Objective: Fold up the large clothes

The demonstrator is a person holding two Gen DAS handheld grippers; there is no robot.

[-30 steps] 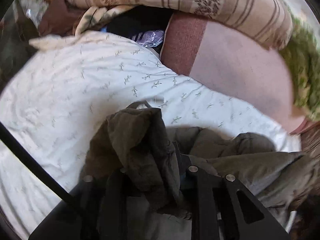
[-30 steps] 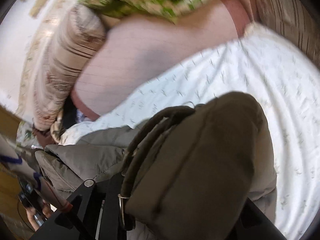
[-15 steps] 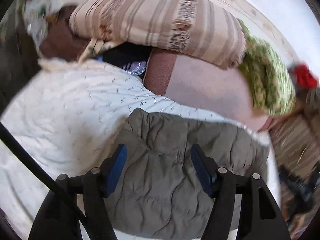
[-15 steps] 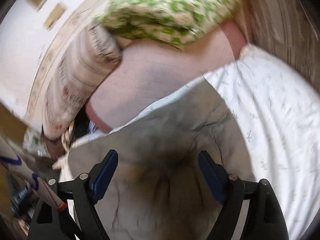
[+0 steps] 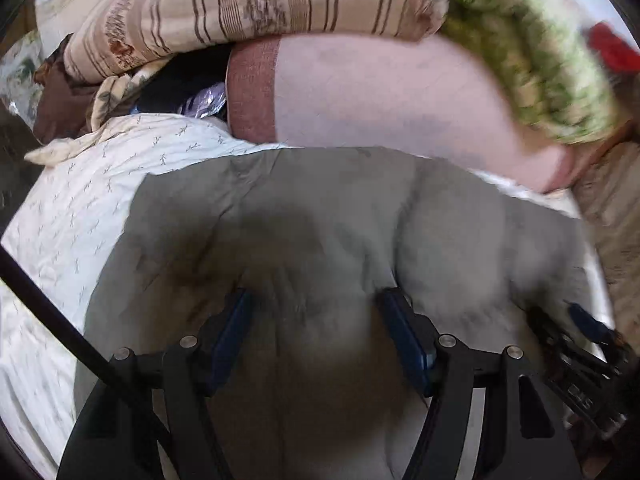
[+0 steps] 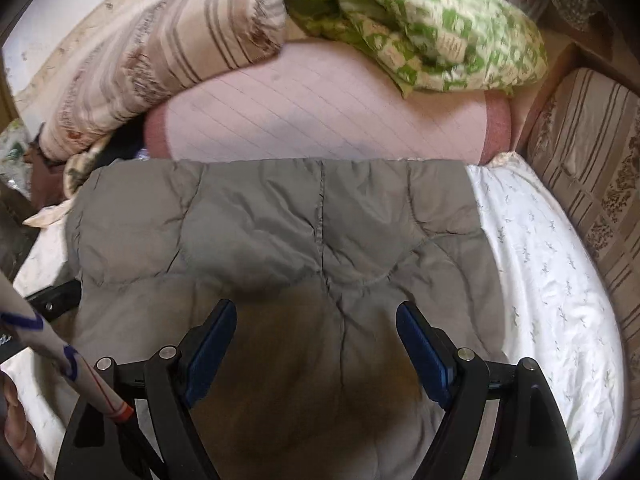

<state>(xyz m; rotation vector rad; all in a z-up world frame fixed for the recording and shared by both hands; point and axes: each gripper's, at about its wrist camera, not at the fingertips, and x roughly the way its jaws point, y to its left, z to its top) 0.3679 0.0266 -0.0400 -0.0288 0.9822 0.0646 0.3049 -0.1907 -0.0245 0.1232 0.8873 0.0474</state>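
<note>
A grey-olive quilted jacket (image 6: 280, 232) lies spread flat on the white patterned bed sheet (image 6: 552, 280), its far edge against a pink bolster. It also shows in the left wrist view (image 5: 320, 220). My left gripper (image 5: 316, 320) is open and empty, its blue pads just above the jacket's near part. My right gripper (image 6: 316, 332) is open and empty over the jacket's middle seam. The right gripper also shows at the right edge of the left wrist view (image 5: 580, 336).
A pink bolster (image 6: 320, 116) lies behind the jacket. A beige striped blanket (image 6: 160, 52) and a green patterned quilt (image 6: 420, 28) are piled on it. A striped brown sofa side (image 6: 592, 184) stands on the right. Dark clutter (image 5: 80, 92) sits at far left.
Both grippers were shut on bunched jacket fabric one second ago. They let go and opened, and the jacket now lies spread flat on the bed.
</note>
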